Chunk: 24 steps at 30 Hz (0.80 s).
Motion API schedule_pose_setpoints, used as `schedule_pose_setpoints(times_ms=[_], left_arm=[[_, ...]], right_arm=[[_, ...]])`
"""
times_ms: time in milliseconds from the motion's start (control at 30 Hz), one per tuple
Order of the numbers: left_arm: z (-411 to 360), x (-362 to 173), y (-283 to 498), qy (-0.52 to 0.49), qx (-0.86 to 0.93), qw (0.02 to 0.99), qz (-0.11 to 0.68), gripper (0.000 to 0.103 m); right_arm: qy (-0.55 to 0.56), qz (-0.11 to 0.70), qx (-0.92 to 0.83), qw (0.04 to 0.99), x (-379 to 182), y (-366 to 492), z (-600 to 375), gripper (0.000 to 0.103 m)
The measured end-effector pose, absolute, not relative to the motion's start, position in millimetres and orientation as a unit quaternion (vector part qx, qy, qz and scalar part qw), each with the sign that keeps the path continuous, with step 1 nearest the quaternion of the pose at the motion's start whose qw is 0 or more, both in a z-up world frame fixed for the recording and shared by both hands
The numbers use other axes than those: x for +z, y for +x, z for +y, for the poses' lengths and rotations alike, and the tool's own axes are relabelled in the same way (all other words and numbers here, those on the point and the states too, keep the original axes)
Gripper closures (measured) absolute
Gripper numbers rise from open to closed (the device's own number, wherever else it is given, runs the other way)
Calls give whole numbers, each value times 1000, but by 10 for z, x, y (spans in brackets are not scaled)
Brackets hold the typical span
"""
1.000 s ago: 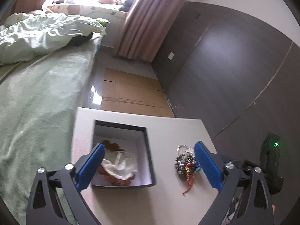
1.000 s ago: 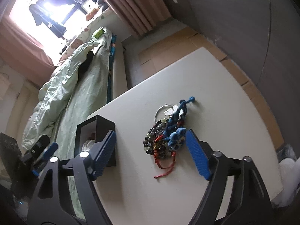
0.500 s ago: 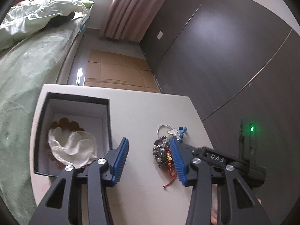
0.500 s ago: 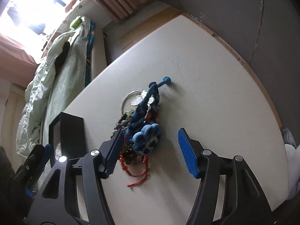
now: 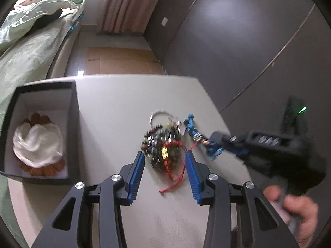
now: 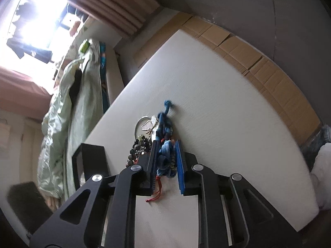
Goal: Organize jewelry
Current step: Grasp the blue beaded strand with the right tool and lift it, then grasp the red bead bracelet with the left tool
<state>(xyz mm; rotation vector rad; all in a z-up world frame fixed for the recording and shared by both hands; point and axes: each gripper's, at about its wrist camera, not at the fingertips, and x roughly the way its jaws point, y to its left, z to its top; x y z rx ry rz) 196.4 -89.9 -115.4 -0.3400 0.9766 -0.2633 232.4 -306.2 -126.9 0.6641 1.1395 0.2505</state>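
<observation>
A heap of bead bracelets with red cords lies on the white table. My left gripper is partly open with its fingers on either side of the heap, not clamping it. My right gripper is shut on a blue knotted cord bracelet, which trails from the heap; it shows in the left wrist view too. A black jewelry box with white cloth and brown beads inside stands at the left.
A bed with green bedding runs along the table's left side. A dark wardrobe wall stands to the right. Flattened cardboard lies on the floor beyond the table. A silver ring lies in the heap.
My right gripper has closed on the blue cord bracelet. My left gripper has narrowed and moved right from the box, so that it straddles the bead heap.
</observation>
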Motion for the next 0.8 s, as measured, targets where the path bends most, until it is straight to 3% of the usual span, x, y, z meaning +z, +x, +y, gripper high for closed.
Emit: schedule_pose_setpoints(times_ms=[33, 333, 367, 467, 800], left_arm=[[-929, -1184, 1958, -158, -126, 861, 467, 65], [-1256, -1475, 1947, -123, -115, 855, 491, 65], [-1276, -1500, 1948, -121, -111, 855, 492, 70], [-1293, -1546, 1943, -120, -101, 856, 493, 97], [-1081, -1108, 1825, -129, -124, 878, 443, 98]], right_arm=[[311, 527, 116, 782, -1262, 2327, -3069, 93], [328, 525, 118, 776, -1245, 2247, -3168, 93], [329, 525, 118, 776, -1248, 2259, -3180, 93], [335, 520, 120, 777, -1225, 2248, -3228, 93], [356, 464, 169, 794, -923, 2179, -3274, 93]])
